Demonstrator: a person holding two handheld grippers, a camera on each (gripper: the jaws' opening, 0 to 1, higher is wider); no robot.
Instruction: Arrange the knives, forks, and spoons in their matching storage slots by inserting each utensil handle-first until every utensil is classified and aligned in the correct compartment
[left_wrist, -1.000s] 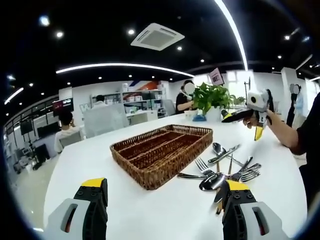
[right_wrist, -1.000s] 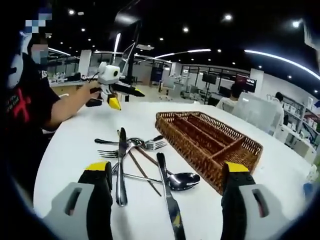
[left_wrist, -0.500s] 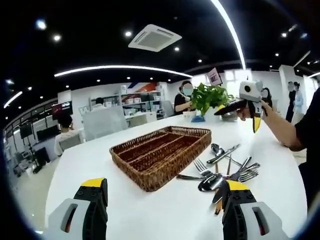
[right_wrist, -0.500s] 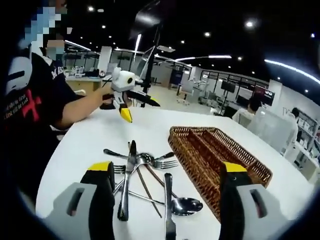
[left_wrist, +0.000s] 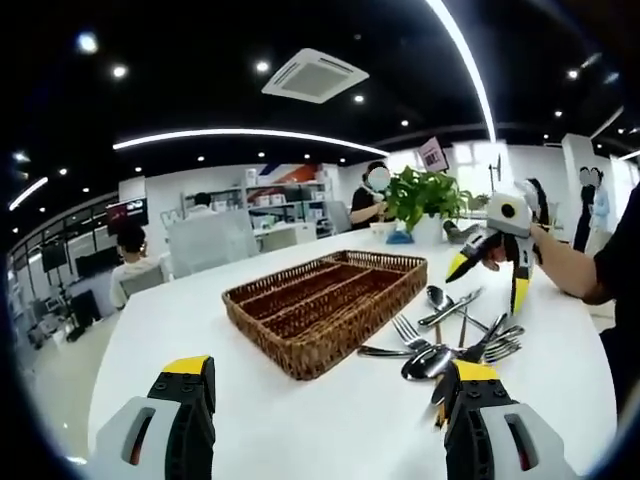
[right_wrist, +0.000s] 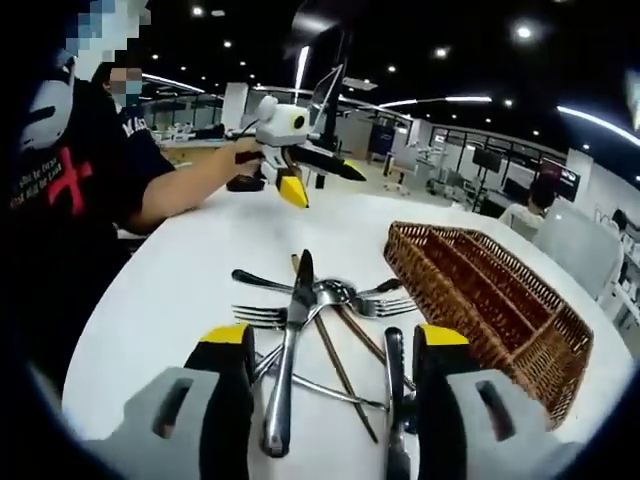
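A brown wicker cutlery tray (left_wrist: 325, 305) with long slots stands on the white table (left_wrist: 300, 430). To its right lies a loose pile of knives, forks and spoons (left_wrist: 455, 338). My left gripper (left_wrist: 325, 378) hangs open above bare table in front of the tray. My right gripper (left_wrist: 485, 286) tips down over the pile, jaws apart. In the right gripper view, my right gripper (right_wrist: 335, 350) is open low over the pile, with a table knife (right_wrist: 290, 340) and a second knife (right_wrist: 393, 385) between its jaws. The tray (right_wrist: 490, 300) is at the right, and the left gripper (right_wrist: 328, 183) is at the back, open.
A potted green plant (left_wrist: 425, 195) stands at the table's far end behind the tray. People sit at desks further back. A person in a black shirt (right_wrist: 60, 190) stands at the table's left side, forearm (right_wrist: 185, 185) stretched over it.
My right gripper has dropped and tipped down close over the utensil pile, and its jaws have narrowed somewhat. The left gripper has barely moved.
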